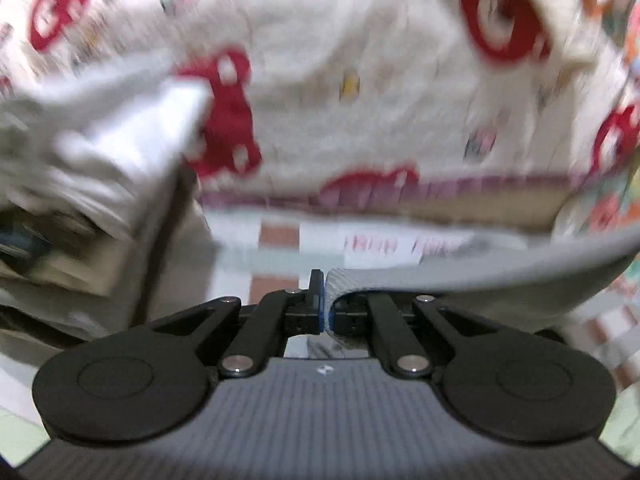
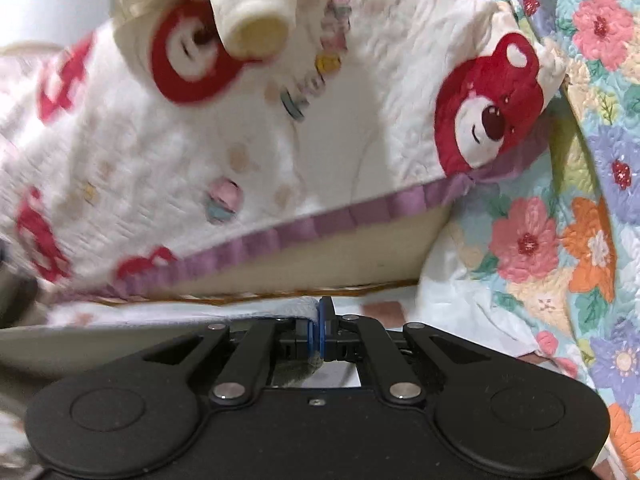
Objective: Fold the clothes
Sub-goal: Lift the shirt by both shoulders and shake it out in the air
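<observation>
Ribbed grey garment (image 1: 500, 276) edge sits pinched in left claw (image 1: 325, 304) and right claw (image 2: 319, 328).

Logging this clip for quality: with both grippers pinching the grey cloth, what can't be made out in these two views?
- Grey ribbed cloth: its type and full shape; the left gripper body and frame edge cut it off.
- Left wrist view: white bear-print blanket and the stack at left are motion-blurred.
- Right wrist view: cloth below the right gripper is hidden by the gripper.
- Table surface: hardly shown.
</observation>
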Demonstrator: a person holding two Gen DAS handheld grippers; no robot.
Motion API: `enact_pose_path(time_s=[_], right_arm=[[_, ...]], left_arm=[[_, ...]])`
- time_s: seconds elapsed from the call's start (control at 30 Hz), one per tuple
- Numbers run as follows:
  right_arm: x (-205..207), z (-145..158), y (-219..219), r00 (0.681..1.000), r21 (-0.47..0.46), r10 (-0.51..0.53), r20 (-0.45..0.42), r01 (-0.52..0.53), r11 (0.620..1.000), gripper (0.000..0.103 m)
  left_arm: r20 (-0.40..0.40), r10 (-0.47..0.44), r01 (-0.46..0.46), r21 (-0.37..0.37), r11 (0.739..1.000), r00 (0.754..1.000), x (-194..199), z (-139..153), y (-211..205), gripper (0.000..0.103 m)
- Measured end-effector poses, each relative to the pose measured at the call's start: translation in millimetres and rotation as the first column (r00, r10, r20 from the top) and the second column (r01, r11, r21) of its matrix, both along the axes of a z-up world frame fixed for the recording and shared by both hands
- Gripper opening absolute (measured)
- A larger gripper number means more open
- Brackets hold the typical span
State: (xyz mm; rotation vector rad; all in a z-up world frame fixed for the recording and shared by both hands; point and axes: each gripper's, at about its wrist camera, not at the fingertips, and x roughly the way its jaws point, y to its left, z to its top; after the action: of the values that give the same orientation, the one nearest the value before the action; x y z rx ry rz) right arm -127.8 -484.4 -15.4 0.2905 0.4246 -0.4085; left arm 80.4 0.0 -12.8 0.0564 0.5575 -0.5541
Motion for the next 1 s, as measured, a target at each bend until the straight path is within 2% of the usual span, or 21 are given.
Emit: enact_pose_path(time_s=[0.03,0.07,0.17,0.23,0.3,0.4,0.5,0.57,0.6,0.67,0.7,0.73,0.83,0.93,1.0], right_arm=[[-12,10,3,0.999,0.031,0.035,0.022,-0.035,0.999,0.002],[-21,18,11,0.997,0.019,0.076,0.017,-0.076,0.997,0.002],[-48,24,33,0.983,-0.039,0.181,-0.024,-0.182,0.983,0.002],[-58,-4,32,0.975,0.016,0.207,-0.079,-0.207,0.978,0.002],[-55,-51,16,0.97,0.109,0.204,-0.134,-0.19,0.976,0.002],[-18,-112,-17,0.961,0.256,0.199,-0.194,-0.146,0.956,0.002],[36,-149,-53,0.958,0.391,0.198,-0.206,-0.105,0.914,0.002],[74,-127,-75,0.971,0.384,0.165,-0.172,-0.088,0.919,0.002],[74,-104,-76,0.98,0.351,0.151,-0.127,-0.098,0.931,0.002],[59,-51,-70,0.991,0.267,0.132,-0.02,-0.122,0.956,0.002],[52,-25,-67,0.992,0.223,0.125,0.035,-0.129,0.966,0.002],[45,2,-64,0.989,0.178,0.12,0.089,-0.135,0.975,0.002],[23,81,-55,0.961,0.042,0.119,0.251,-0.134,0.99,0.002],[2,160,-47,0.905,-0.092,0.136,0.404,-0.108,0.99,0.002],[-13,213,-41,0.853,-0.178,0.158,0.498,-0.078,0.981,0.002]], left_arm=[[0.026,-0.001,0.0,0.006,1.0,1.0,-13,10,7,0.002],[0.018,-0.001,0.001,0.026,1.0,1.0,-23,10,11,0.002],[-0.062,-0.001,0.006,0.086,0.996,0.998,-41,-9,16,0.002],[-0.157,0.001,0.015,0.101,0.995,0.988,-37,-36,12,0.002],[-0.233,0.003,0.027,0.124,0.992,0.972,-24,-64,0,0.002],[-0.343,0.015,0.053,0.187,0.981,0.939,22,-100,-35,0.002],[-0.33,0.048,0.053,0.289,0.956,0.943,84,-98,-81,0.002],[-0.196,0.077,-0.004,0.348,0.938,0.978,121,-54,-114,0.002],[-0.123,0.092,-0.046,0.335,0.941,0.988,135,-19,-124,0.002],[0.028,0.104,-0.107,0.18,0.978,0.994,148,76,-126,0.002],[0.076,0.116,-0.121,0.073,0.99,0.99,147,123,-119,0.002],[0.115,0.131,-0.127,-0.04,0.991,0.985,143,170,-111,0.002],[0.254,0.185,-0.146,-0.167,0.975,0.949,120,274,-99,0.002],[0.355,0.181,-0.093,-0.252,0.963,0.917,80,337,-89,0.002],[0.388,0.161,-0.048,-0.285,0.957,0.907,47,353,-77,0.002]])
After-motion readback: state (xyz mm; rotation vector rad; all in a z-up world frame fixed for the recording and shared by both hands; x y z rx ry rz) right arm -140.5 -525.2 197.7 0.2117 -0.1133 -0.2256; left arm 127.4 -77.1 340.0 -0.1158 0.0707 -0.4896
